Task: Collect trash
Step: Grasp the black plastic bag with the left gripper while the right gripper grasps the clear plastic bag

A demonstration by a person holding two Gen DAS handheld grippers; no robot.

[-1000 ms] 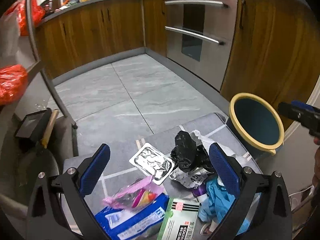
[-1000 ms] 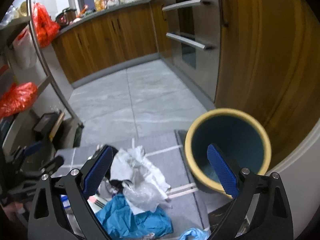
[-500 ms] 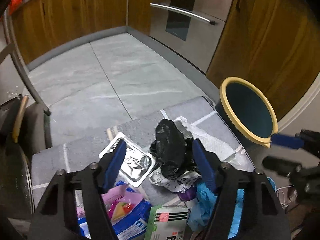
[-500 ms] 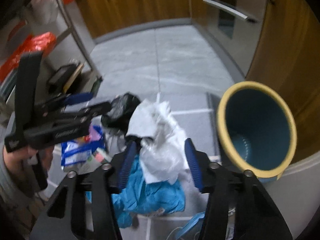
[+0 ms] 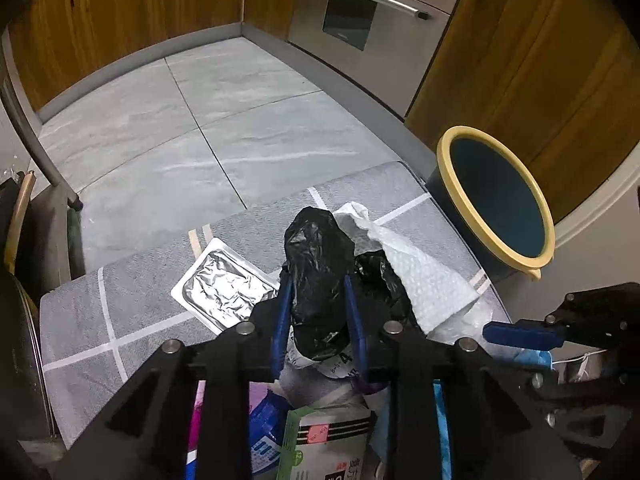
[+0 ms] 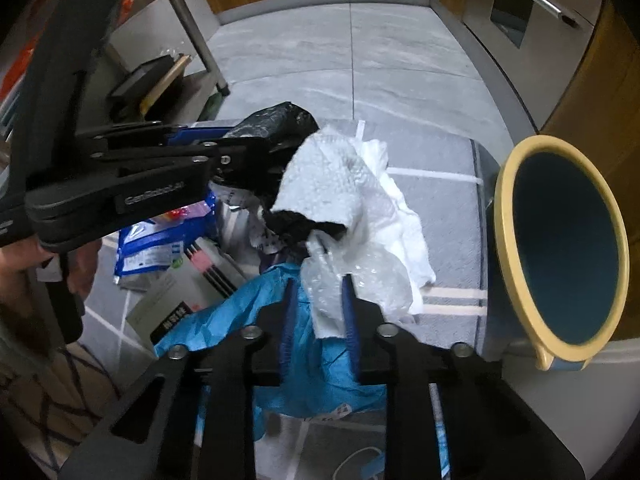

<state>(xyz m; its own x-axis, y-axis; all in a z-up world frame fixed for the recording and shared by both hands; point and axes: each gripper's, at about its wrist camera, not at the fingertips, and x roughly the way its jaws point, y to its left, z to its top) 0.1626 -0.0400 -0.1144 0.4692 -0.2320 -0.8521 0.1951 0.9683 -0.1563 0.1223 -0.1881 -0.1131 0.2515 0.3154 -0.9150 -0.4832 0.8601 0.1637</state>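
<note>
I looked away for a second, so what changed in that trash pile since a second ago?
Both grippers went from open to shut: the left gripper on the black bag, the right gripper on the white paper towel. The bin and foil tray stayed put.

A: Left tongs [image 5: 316, 320]: matte black angular frame, slim blue fingers [image 5: 282, 320], round silver screws along the arms.

B: Right tongs [image 6: 316, 308]: the same black build and blue fingers [image 6: 289, 312]. A pale embossed maker's name runs along the left tongs' side; bare skin of the left hand [image 6: 24, 256] shows.
</note>
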